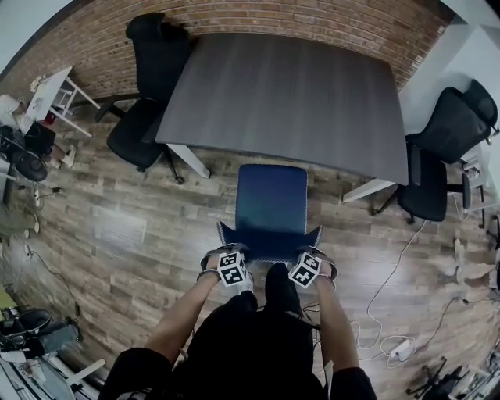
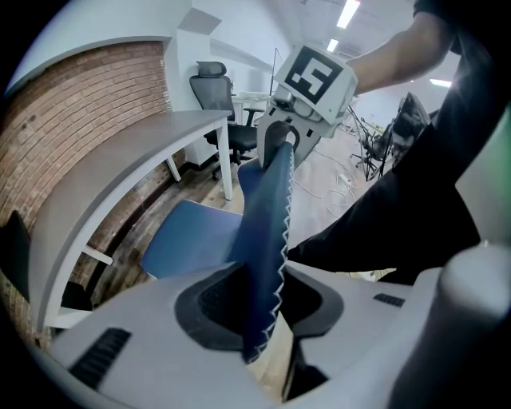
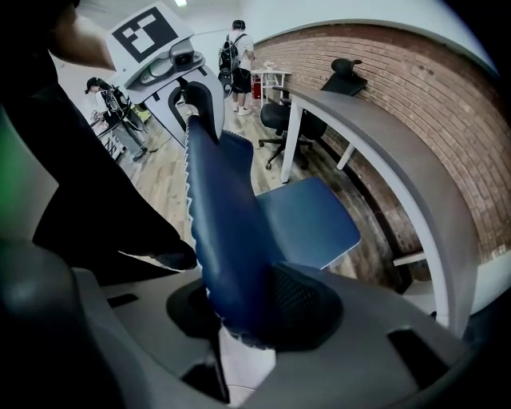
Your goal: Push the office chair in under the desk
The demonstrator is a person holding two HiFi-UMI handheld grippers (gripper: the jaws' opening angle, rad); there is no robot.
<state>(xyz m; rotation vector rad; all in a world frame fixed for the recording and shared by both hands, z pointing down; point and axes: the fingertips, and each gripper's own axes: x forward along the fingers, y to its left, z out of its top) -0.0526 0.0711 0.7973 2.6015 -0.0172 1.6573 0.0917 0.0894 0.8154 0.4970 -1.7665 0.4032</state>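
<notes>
left tongs (image 1: 228, 256): clamped on the top edge of the chair back (image 2: 267, 232), left corner. Blue fabric sits btwn my jaws, pads pressing it.
right tongs (image 1: 316, 256): same deal on the right corner, pinching that top edge.
chair (image 1: 272, 205): blue office one, right in front of me, back toward me, seat facing the desk (image 1: 289, 98).
chair vs desk: seat front is just about at the desk's near edge, most of the seat not under it.
desk: grey top, white legs, up against a brick wall (image 1: 234, 19).
other stuff: black chair (image 1: 148, 117) at the desk's left end, another black one (image 1: 445, 148) at the right; cables (image 1: 391, 289) on the wood floor (image 1: 133, 226).
my shoe (image 1: 280, 285): just behind the chair back, btwn the tongs.
</notes>
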